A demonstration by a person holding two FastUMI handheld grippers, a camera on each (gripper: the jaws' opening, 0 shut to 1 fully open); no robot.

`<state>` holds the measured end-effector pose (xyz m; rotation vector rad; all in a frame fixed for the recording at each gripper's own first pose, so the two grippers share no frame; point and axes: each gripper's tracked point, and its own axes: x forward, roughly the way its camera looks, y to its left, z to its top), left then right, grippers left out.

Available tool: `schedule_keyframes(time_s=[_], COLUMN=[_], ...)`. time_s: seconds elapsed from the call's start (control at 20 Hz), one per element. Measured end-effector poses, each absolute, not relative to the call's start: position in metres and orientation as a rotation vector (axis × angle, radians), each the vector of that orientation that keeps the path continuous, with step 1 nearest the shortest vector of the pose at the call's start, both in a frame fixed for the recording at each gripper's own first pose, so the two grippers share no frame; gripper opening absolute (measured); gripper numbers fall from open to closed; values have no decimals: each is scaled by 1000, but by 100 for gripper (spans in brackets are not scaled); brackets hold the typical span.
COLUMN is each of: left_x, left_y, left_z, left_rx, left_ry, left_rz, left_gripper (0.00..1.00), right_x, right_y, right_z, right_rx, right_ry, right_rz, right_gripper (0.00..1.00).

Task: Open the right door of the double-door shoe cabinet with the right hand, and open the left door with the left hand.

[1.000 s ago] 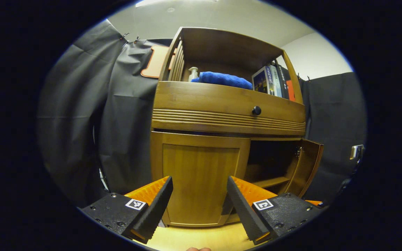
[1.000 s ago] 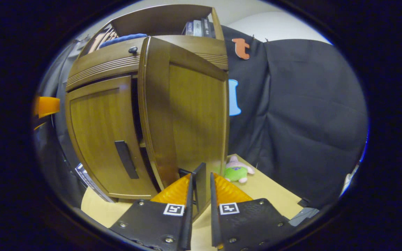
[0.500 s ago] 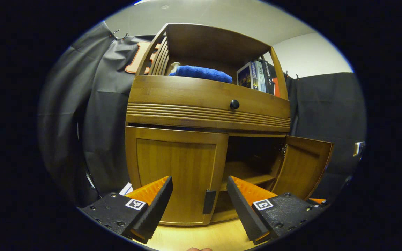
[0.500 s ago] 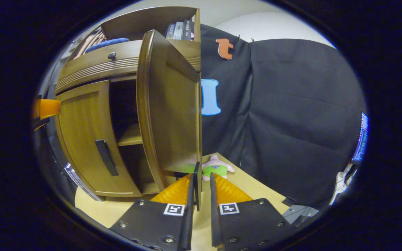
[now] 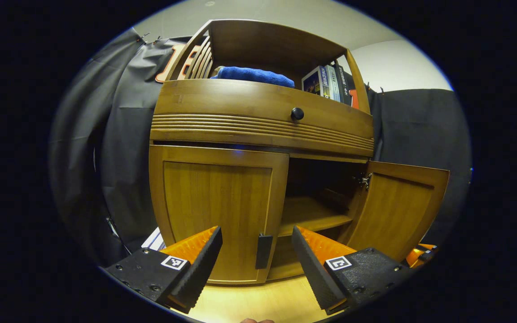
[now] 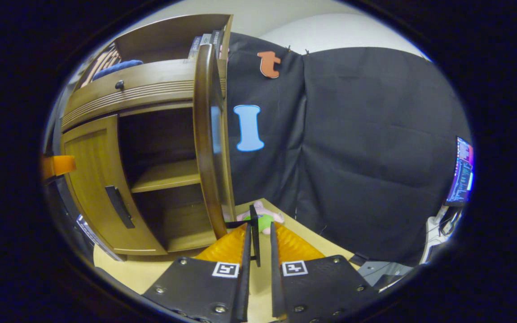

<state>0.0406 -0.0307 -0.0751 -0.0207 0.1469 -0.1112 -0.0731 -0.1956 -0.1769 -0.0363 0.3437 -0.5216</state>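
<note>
Shoe cabinet: right door swung wide, left door closed.
Right gripper level, fingers clamped on right door handle. Left gripper level, fingers apart, facing left door handle without contact.

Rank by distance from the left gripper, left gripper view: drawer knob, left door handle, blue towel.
From the left gripper, nearest first:
1. left door handle, low between the open fingers.
2. drawer knob, higher, on the drawer front.
3. blue towel, top shelf, set back behind the drawer.
</note>
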Motion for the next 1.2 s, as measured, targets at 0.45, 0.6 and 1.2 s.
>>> schedule_keyframes(time_s=[0.45,0.6,1.2], left_x=[66,78,129], left_y=[-43,-48,-54], left_z=[-111,-121,-174], left_rx=[-2,-4,22], left_ry=[197,210,306], left_rz=[-90,-80,-41], left_gripper=[92,96,78], right_x=[-99,-103,-109], right_y=[-225,-220,-224], right_z=[-130,-109,-26], right_rx=[-103,-115,-147], right_ry=[250,217,58], right_rz=[-583,-573,-554], right_gripper=[21,21,21])
